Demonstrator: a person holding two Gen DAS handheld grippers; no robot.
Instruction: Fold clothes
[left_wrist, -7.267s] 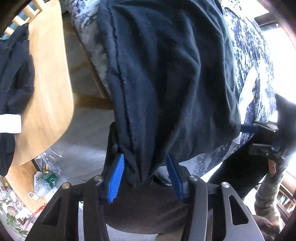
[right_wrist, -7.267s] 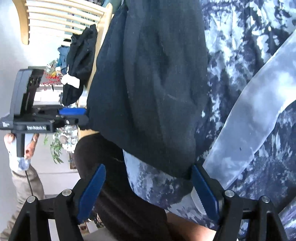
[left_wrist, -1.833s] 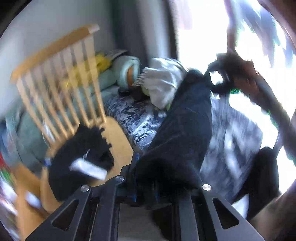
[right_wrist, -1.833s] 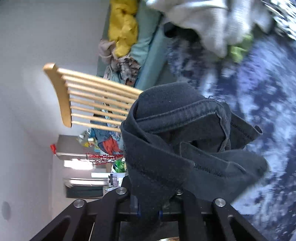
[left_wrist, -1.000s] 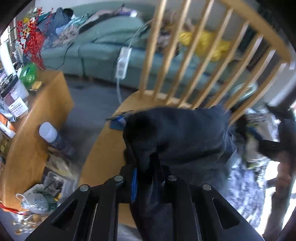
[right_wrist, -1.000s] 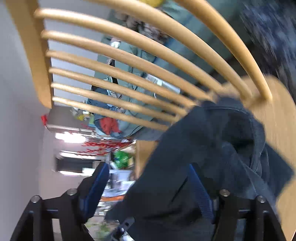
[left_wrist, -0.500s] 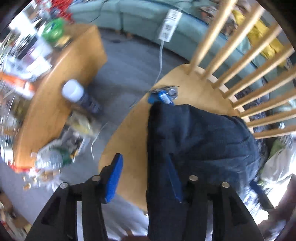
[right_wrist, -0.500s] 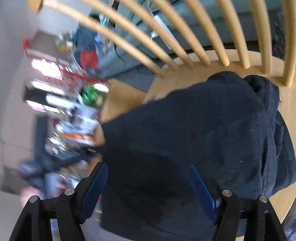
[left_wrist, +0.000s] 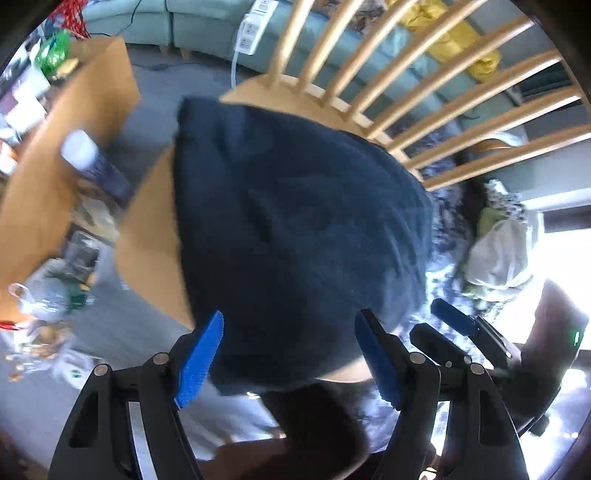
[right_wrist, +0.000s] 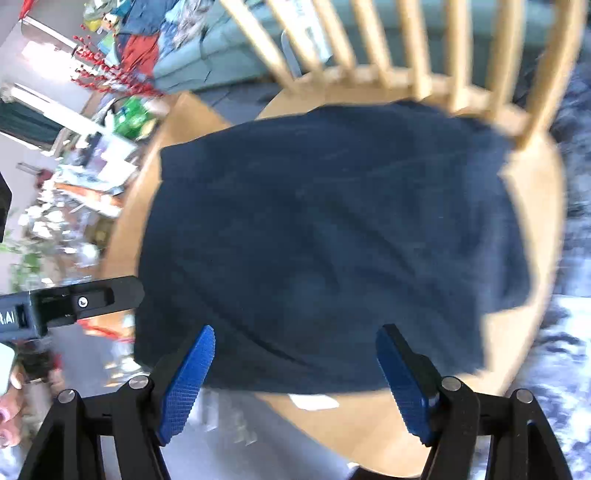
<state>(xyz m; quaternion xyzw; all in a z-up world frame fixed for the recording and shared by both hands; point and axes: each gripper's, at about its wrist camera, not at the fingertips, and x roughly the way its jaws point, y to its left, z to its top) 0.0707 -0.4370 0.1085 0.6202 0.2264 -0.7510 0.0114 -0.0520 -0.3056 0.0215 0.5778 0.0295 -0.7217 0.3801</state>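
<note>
Folded dark garment (right_wrist: 332, 236) lying flat on a wooden chair seat (right_wrist: 532, 229), its long axis running across the seat, parallel to the spindle back. Left gripper (left_wrist: 291, 350) jaws opening, right gripper (right_wrist: 295, 365) jaws apart; neither touches the cloth. Behind: teal sofa (left_wrist: 192, 18), cluttered wooden table (left_wrist: 48, 155).

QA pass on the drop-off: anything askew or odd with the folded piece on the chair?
Mostly fine. The folded dark garment lies flat on the wooden chair seat, but its near-left corner overhangs the seat edge. The left gripper is opening and the right gripper is open; neither pinches the cloth.
</note>
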